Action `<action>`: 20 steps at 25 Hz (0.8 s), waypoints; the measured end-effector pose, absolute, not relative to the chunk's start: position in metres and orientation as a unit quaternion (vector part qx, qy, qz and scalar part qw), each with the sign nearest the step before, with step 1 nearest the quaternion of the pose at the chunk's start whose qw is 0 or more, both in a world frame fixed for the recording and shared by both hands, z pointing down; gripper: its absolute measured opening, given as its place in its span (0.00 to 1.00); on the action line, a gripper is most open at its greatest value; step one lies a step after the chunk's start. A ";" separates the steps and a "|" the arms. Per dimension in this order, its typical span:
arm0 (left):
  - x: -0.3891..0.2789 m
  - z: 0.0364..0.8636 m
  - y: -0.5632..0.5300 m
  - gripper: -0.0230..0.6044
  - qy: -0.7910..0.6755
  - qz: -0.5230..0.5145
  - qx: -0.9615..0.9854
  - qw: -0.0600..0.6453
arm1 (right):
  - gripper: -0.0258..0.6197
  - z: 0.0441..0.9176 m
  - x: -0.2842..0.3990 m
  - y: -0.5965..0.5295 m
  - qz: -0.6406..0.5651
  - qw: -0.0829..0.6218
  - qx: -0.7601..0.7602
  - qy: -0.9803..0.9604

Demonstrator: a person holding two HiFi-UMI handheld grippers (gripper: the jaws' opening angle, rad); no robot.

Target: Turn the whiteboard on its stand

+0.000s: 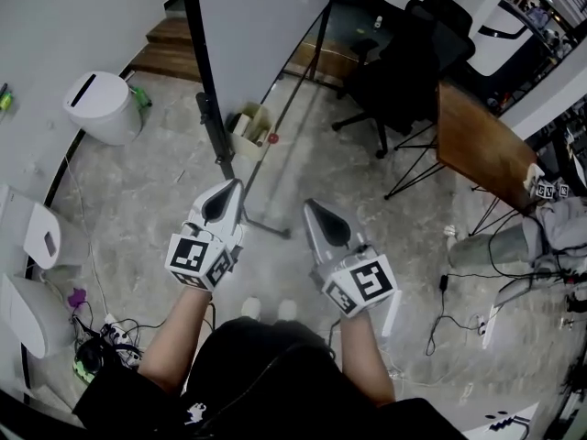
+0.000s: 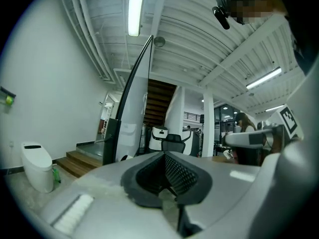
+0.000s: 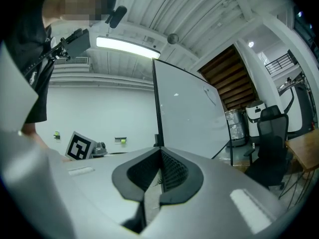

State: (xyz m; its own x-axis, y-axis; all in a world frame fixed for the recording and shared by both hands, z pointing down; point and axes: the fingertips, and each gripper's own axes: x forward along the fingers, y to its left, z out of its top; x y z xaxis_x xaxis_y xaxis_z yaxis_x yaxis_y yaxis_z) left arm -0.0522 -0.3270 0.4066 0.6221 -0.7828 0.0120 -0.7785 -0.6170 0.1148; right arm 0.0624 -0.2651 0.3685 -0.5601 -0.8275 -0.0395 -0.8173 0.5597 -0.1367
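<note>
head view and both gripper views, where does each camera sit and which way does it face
Head view: on the person's head, facing steeply down at the floor and whiteboard; shows both forearms, left gripper, right gripper.
Left gripper view: on the left gripper, level along its shut jaws toward the whiteboard's edge and stairs; right gripper at right.
Right gripper view: on the right gripper, level along its shut jaws toward the whiteboard's face; left gripper at left.
Shared: all three show the whiteboard and office chair.
</note>
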 end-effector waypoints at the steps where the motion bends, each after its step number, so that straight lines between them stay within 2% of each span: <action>1: -0.056 0.408 -0.333 0.04 -0.443 -0.016 0.895 0.051 | 0.05 0.367 0.064 -0.268 -0.051 0.051 -0.463 0.884; 5: -0.079 0.414 -0.362 0.05 -0.489 0.003 0.872 0.033 | 0.05 0.367 0.065 -0.280 -0.051 0.055 -0.448 0.891; 12: -0.117 0.406 -0.415 0.23 -0.543 0.012 0.839 0.007 | 0.05 0.374 0.057 -0.290 -0.054 0.042 -0.435 0.898; 20: -0.128 0.397 -0.461 0.45 -0.560 0.031 0.827 -0.018 | 0.05 0.386 0.050 -0.291 -0.070 0.036 -0.435 0.897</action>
